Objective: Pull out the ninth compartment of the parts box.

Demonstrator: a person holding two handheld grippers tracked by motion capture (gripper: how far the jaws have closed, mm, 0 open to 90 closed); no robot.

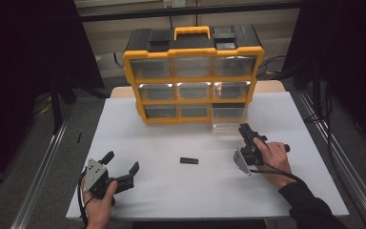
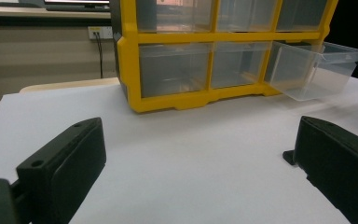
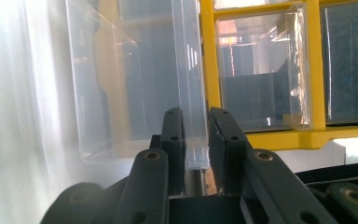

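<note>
A yellow and black organizer (image 1: 193, 71) with clear drawers stands at the back of the white table (image 1: 171, 191). Its bottom right clear drawer (image 1: 228, 117) is pulled out toward me. My right gripper (image 1: 244, 128) reaches up to that drawer's front. In the right gripper view the jaws (image 3: 196, 126) are closed on the thin front lip of the drawer (image 3: 121, 84), beside the yellow frame (image 3: 207, 56). My left gripper (image 1: 121, 161) rests at the table's front left, wide open, nothing between its jaws (image 2: 200, 140). Ahead of it are the organizer (image 2: 177, 100) and the slid-out drawer (image 2: 307, 70).
A small flat black piece (image 1: 188, 161) lies on the table between the two grippers. Bare white table surface stretches between the organizer and the front edge. Dark curtains and metal floor rails flank the table on both sides.
</note>
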